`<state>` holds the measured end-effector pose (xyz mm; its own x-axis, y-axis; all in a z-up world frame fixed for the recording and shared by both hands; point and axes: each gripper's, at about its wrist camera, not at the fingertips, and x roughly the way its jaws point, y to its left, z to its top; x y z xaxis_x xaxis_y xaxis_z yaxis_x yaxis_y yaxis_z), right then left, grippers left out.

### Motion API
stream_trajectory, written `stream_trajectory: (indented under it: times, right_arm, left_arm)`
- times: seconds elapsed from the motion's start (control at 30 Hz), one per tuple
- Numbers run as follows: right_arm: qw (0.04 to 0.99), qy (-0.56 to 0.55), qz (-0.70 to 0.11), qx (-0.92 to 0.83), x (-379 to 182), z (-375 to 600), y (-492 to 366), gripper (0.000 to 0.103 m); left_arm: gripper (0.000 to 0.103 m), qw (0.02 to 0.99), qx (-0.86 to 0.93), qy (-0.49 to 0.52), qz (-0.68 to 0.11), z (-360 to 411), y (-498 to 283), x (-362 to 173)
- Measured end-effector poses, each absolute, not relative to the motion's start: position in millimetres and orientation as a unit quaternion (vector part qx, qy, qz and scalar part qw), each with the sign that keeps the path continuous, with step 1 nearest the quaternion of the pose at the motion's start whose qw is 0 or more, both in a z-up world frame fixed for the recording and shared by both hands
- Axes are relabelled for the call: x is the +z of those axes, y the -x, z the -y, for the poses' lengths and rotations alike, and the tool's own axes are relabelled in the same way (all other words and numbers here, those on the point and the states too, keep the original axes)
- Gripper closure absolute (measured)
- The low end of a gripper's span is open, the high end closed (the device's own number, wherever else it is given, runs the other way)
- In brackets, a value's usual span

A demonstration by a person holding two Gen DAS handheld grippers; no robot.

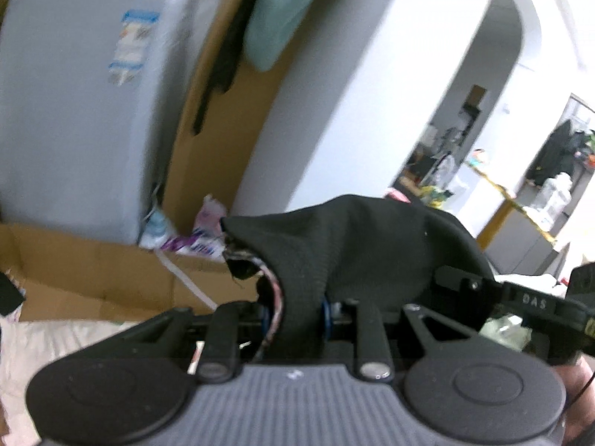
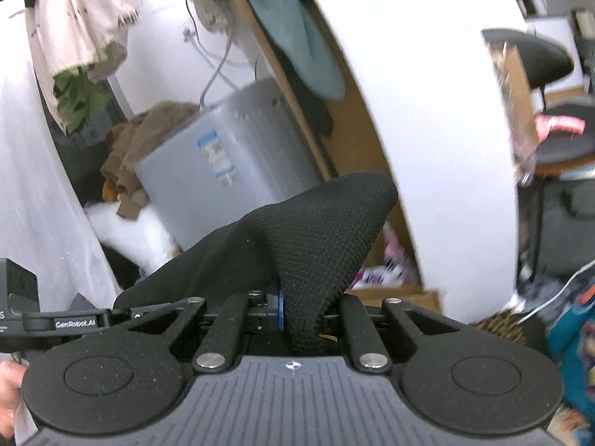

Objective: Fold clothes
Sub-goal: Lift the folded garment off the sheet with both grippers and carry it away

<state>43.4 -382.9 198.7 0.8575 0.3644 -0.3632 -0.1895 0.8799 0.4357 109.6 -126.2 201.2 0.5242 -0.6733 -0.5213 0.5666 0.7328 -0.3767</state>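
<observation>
A black knit garment (image 1: 346,245) is held up in the air between both grippers. In the left wrist view my left gripper (image 1: 297,310) is shut on one corner of it, where a patterned inner lining (image 1: 273,297) shows at the hem. In the right wrist view my right gripper (image 2: 303,316) is shut on another corner of the black knit garment (image 2: 319,230), which bunches up above the jaws and hides the fingertips. The other gripper's body (image 2: 55,321) shows at the lower left, and the right gripper's body (image 1: 539,301) at the lower right of the left view.
A grey appliance (image 1: 81,119) stands beside a cardboard sheet (image 1: 93,278), with a teal cloth (image 1: 282,15) hanging above. A white pillar (image 2: 427,130) rises straight ahead. Brown clothes (image 2: 141,148) are piled at the left, a black chair (image 2: 550,59) at the right. A hand (image 2: 9,390) grips a handle.
</observation>
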Motion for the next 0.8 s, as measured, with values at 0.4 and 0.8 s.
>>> stream_trajectory:
  times: [0.4, 0.8]
  right_arm:
    - [0.961, -0.135, -0.216, 0.105, 282.1, 456.4, 23.7, 0.094]
    - [0.967, -0.156, -0.196, 0.046, 241.2, 488.5, 77.0, 0.094]
  left_arm:
    - [0.077, 0.856, -0.397, 0.115, -0.310, 183.9, -44.2, 226.8]
    - [0.077, 0.852, -0.404, 0.061, -0.328, 227.6, -10.2, 208.7]
